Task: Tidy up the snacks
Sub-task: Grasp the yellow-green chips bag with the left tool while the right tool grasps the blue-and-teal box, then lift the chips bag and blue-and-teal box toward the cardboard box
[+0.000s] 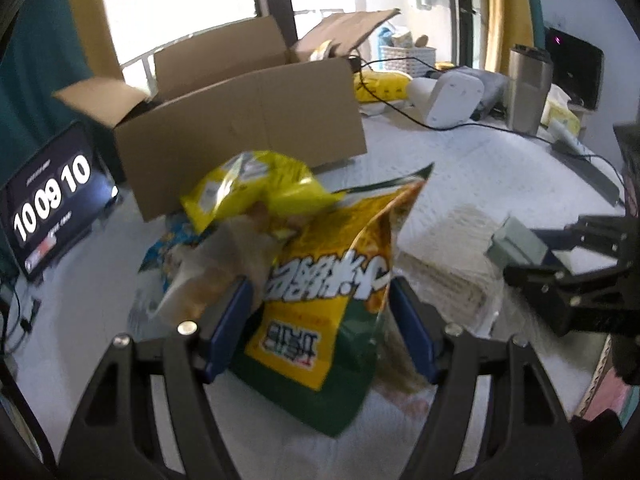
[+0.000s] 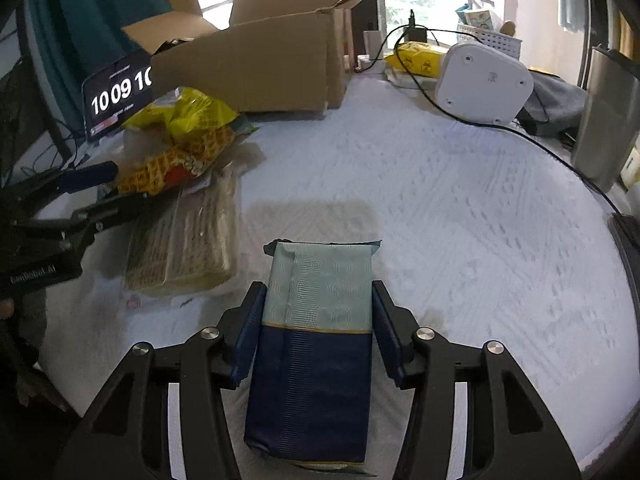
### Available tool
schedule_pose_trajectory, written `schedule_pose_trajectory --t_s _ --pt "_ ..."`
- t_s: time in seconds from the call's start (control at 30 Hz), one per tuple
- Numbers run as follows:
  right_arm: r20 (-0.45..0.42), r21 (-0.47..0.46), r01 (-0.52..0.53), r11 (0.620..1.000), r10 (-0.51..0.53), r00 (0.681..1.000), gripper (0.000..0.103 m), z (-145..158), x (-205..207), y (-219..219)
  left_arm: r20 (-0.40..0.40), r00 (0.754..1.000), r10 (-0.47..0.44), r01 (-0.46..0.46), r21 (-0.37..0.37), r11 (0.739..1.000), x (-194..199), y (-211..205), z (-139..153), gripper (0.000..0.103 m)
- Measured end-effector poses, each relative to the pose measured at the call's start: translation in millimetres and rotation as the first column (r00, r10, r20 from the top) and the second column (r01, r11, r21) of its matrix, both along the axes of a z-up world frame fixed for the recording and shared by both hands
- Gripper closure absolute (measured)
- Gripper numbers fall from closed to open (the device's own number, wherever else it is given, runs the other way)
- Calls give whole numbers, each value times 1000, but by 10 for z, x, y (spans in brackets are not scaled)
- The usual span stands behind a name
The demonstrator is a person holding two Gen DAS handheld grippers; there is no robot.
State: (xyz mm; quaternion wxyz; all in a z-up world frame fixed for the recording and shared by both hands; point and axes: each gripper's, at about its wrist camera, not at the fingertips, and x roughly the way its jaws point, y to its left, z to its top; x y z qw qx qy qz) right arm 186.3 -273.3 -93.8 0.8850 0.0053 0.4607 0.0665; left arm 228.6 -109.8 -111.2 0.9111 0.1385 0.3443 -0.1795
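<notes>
Snacks sit heaped on the counter (image 2: 440, 200) before the open box (image 2: 256, 64); your left gripper (image 1: 320, 320) straddles the orange bag (image 1: 332, 280), jaws apart, while your right gripper (image 2: 318, 320) brackets the blue packet (image 2: 312, 380), grip uncertain.

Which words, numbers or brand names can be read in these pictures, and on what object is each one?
"10 09 10": clock screen, left of the cardboard box.
"GenRobot.AI", blurred and uncertain: body of the left gripper.
Large characters on the orange snack bag: upside down, not readable for certain.
Small print under the clock digits: too small.
</notes>
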Motion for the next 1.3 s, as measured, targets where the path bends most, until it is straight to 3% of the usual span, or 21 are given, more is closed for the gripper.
schedule_pose_trajectory --t_s 0.1,0.27,0.4,0.53,0.6,0.7,0.93,1.03,1.1,1.17,1.3 --pt "17 22 -3 1000 3 1000 49 68 78 -52 -1 1000 -3 3 27 1000 113 -61 -9 31" --pt "21 28 8 1000 -9 1000 49 115 194 -132 7 999 31 -31 1 1000 290 -60 70 32" --pt "22 35 25 999 -26 999 49 133 253 -203 66 994 89 -86 -41 995 369 60 229 32" --pt "17 39 37 999 -37 999 49 126 316 -245 152 972 180 -174 -51 983 450 222 343 31" --pt "13 44 41 998 -42 999 49 119 366 -253 143 979 144 -140 -38 989 532 218 312 31" --pt "9 50 45 998 -45 999 49 121 430 -239 50 998 49 -49 -8 999 667 117 154 30" --pt "9 45 31 999 -31 999 49 157 529 -153 66 995 76 -79 42 996 760 110 -2 30" --pt "3 39 29 999 -29 1000 49 144 556 -133 69 995 69 -73 64 995 775 99 -16 43" --pt "1 37 31 999 -31 1000 49 141 573 -129 52 997 56 -59 52 997 793 89 -12 71" --pt "4 38 31 999 -31 1000 49 143 581 -125 32 999 44 -45 37 998 797 104 -13 81" --pt "14 41 23 999 -23 1000 49 175 591 -99 -3 999 38 -38 -48 998 816 218 50 84"
